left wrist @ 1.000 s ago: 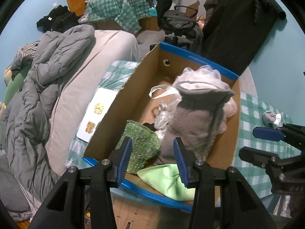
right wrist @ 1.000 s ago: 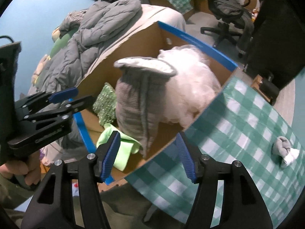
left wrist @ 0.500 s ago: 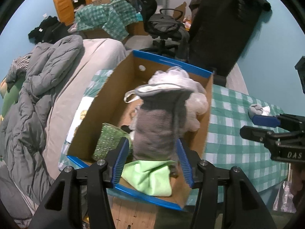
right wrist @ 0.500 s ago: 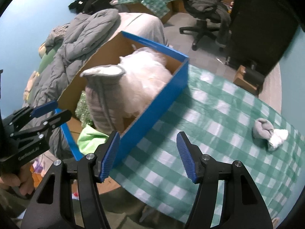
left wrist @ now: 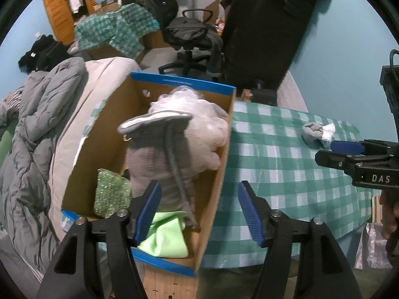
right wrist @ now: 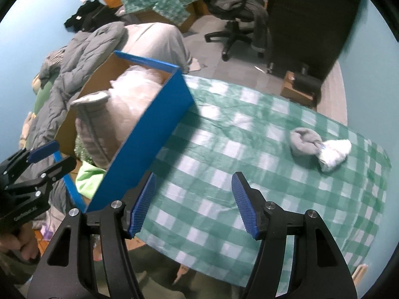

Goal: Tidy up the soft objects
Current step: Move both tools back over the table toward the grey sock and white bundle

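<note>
Spread and empty on both sides: left gripper (left wrist: 199,210) with jaws opening, nothing pinched, hanging over the near end of the cardboard box (left wrist: 225,174) right at its table-side wall; right gripper (right wrist: 193,204) held apart too, blue pads over bare checked cloth just beside the box's blue outer wall.

Directly beyond the left pads, standing upright in the box: grey knitted piece (left wrist: 162,159), propped against a white mesh puff (left wrist: 197,127) behind it, with a glittery green sponge (left wrist: 111,193) to one side and a lime cloth (left wrist: 164,236) lying at the near end. Packed tight, probably so the soft pieces brace one another and stay upright.

Further out, on the green checked tablecloth (right wrist: 224,174), well apart from the box: one grey and white sock bundle (right wrist: 319,147), apparently the last soft item not yet boxed. Seems the natural target for the right gripper, already nearer that side and wide enough to straddle the roll.
</note>
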